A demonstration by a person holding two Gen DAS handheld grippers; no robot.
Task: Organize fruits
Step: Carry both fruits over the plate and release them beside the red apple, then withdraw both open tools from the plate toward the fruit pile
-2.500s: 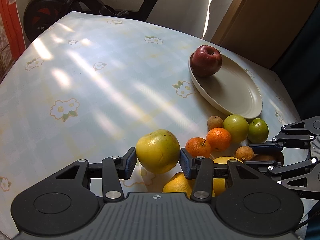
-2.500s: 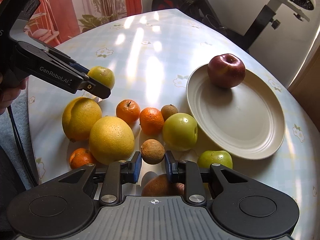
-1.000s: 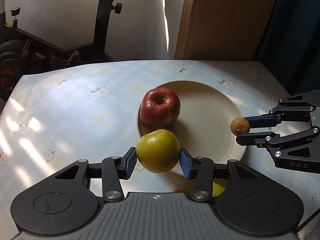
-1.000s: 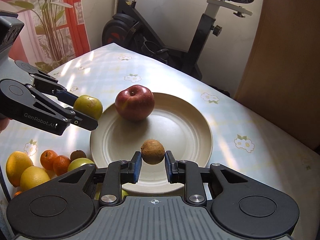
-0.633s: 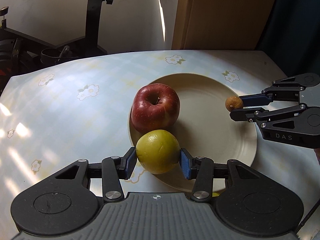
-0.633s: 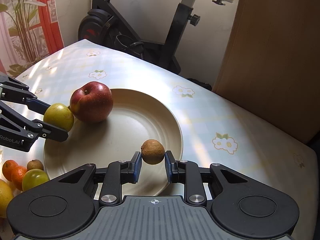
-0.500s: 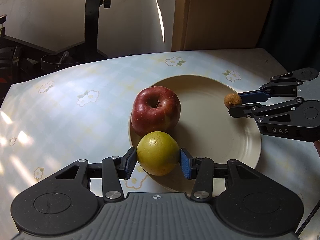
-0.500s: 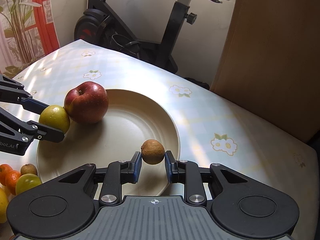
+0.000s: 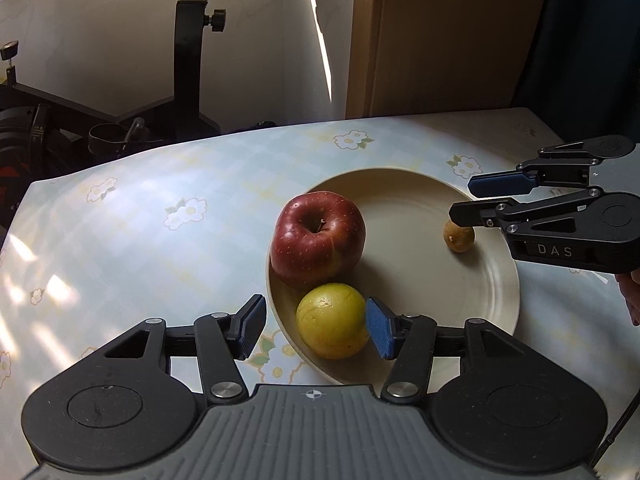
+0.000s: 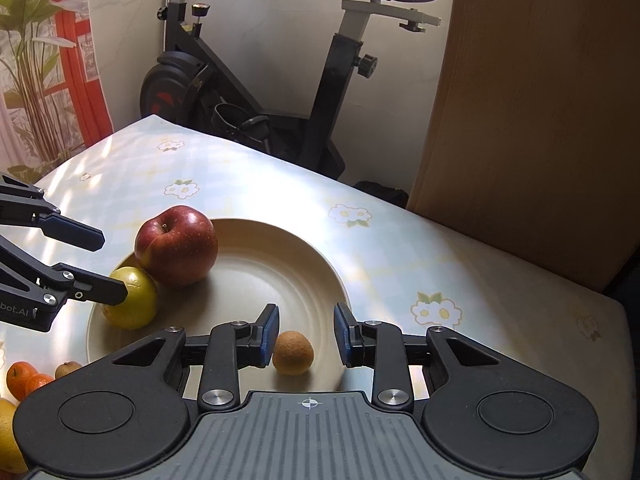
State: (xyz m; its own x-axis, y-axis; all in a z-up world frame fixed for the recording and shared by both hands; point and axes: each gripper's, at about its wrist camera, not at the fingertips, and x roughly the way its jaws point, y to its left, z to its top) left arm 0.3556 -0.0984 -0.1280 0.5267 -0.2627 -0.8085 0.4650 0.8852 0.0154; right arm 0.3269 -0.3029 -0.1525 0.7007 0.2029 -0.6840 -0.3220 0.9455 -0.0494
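Note:
A cream plate [image 9: 420,280] [image 10: 260,280] on the flowered tablecloth holds a red apple [image 9: 318,238] [image 10: 176,246]. A yellow-green apple [image 9: 332,320] [image 10: 132,300] rests on the plate's near-left rim against the red one. My left gripper [image 9: 315,330] [image 10: 110,266] is opening around it; the left pad stands clear of it. A small brown fruit [image 10: 293,352] [image 9: 459,236] lies on the plate's right side. My right gripper [image 10: 307,338] [image 9: 464,200] is opening above it, with both pads off it.
Oranges [image 10: 24,380], another small brown fruit [image 10: 68,368] and a yellow fruit [image 10: 6,436] lie on the table left of the plate. An exercise bike [image 10: 240,100] stands beyond the far table edge. A wooden panel [image 10: 540,120] rises at the right.
Both grippers carried their fruit from the pile to the plate. Since half a second ago both jaws have parted, and the yellow-green apple and the small brown fruit now rest on the plate.

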